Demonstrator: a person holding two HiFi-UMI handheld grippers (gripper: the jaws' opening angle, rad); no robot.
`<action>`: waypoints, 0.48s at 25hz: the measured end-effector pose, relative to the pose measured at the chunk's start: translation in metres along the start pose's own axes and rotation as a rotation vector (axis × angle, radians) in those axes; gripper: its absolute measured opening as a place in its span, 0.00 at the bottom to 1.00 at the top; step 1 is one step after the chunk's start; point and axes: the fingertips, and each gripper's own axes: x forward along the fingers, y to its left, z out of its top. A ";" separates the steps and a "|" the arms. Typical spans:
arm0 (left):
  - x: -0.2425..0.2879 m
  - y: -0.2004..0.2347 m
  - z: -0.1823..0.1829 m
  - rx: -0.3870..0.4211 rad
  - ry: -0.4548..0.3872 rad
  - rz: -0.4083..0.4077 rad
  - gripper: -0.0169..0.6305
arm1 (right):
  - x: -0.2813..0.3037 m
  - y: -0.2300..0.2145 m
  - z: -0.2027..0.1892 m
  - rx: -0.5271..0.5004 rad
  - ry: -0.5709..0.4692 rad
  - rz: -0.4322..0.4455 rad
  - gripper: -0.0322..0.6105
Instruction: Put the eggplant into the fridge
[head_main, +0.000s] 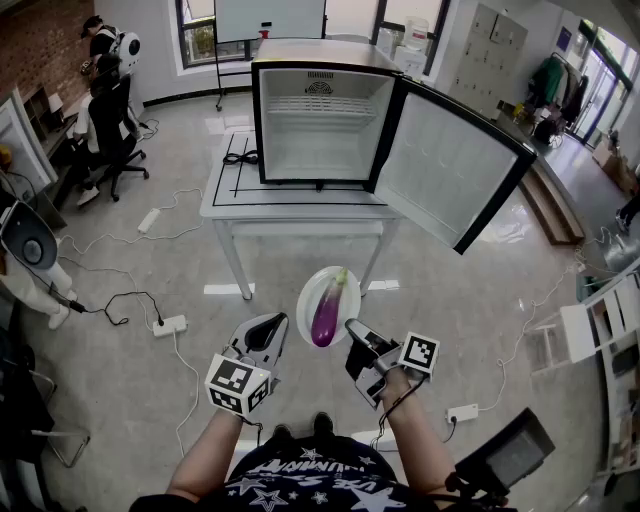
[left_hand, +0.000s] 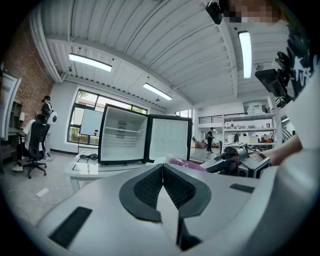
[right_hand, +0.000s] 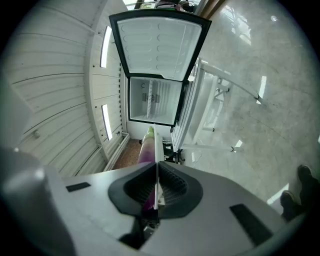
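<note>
A purple eggplant (head_main: 327, 308) lies on a white plate (head_main: 305, 285) held in the air in front of the table. My right gripper (head_main: 352, 328) is shut on the plate's right rim. In the right gripper view the thin plate edge (right_hand: 156, 150) runs out from between the jaws, with the eggplant (right_hand: 147, 147) alongside it. My left gripper (head_main: 272, 325) hangs just left of the plate, shut with nothing in it (left_hand: 163, 172). The small fridge (head_main: 320, 110) stands on a white table (head_main: 225, 185), its door (head_main: 450, 165) swung wide to the right and its inside bare.
A person sits on an office chair (head_main: 105, 110) at the back left. Cables and a power strip (head_main: 168, 325) lie on the floor left of the table. A white shelf (head_main: 600, 320) stands at the right. My own shoes (head_main: 300, 430) show below.
</note>
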 end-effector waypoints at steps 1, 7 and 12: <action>0.000 -0.001 0.000 -0.001 -0.001 0.001 0.04 | -0.001 -0.001 0.000 0.002 -0.001 -0.003 0.08; -0.001 -0.006 0.000 -0.007 -0.005 0.004 0.04 | -0.003 0.002 -0.001 0.000 0.010 -0.002 0.08; -0.003 -0.010 -0.002 -0.009 0.002 -0.001 0.04 | -0.006 0.000 -0.005 0.005 0.017 -0.011 0.08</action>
